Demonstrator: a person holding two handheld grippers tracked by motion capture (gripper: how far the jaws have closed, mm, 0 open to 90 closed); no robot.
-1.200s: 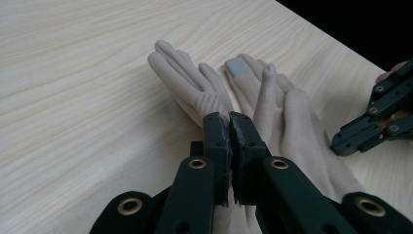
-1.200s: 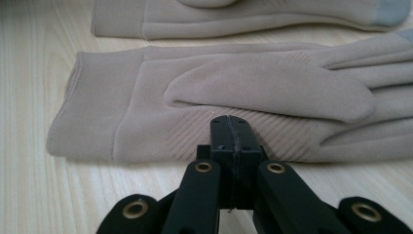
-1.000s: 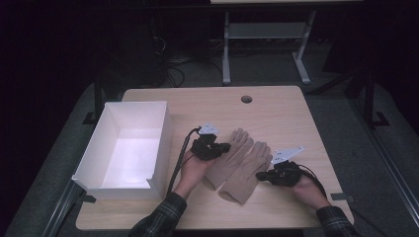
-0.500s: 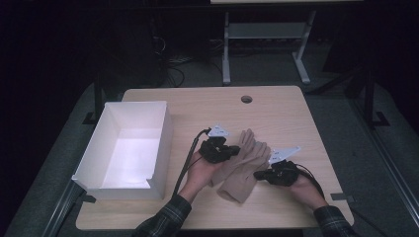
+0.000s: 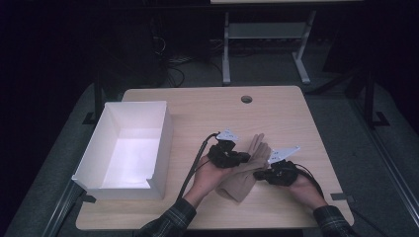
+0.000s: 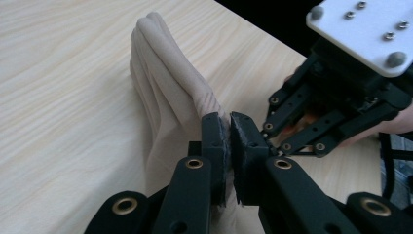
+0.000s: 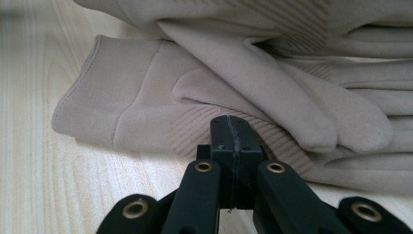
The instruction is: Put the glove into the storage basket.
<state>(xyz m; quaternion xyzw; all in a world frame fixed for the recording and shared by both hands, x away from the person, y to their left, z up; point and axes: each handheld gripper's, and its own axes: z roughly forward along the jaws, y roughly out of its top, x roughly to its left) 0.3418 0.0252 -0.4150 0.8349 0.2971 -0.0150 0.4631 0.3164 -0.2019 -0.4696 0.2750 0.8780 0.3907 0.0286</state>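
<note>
Jaws of the left gripper [image 6: 227,141] sit nearly together, pinching a fold of the beige gloves [image 6: 168,105]; they have just been easing apart a little, cloth between them. In the high view we see the left gripper [image 5: 236,158] at the left edge of the gloves [image 5: 247,170], lifting that edge toward the right, which we read as folding the pair over. The right gripper [image 7: 233,141] has its jaws fully together, nothing between them, tips resting on or just above the ribbed cuff of the gloves [image 7: 204,87]; we judge it is there to pin the cloth so it does not slide during the fold. In the high view the right gripper [image 5: 267,174] sits at the right side of the gloves, near the front edge of the table [image 5: 281,113]. The gloves lie right of centre. The white box [image 5: 160,143] stands open at the left, well apart, likely the destination.
</note>
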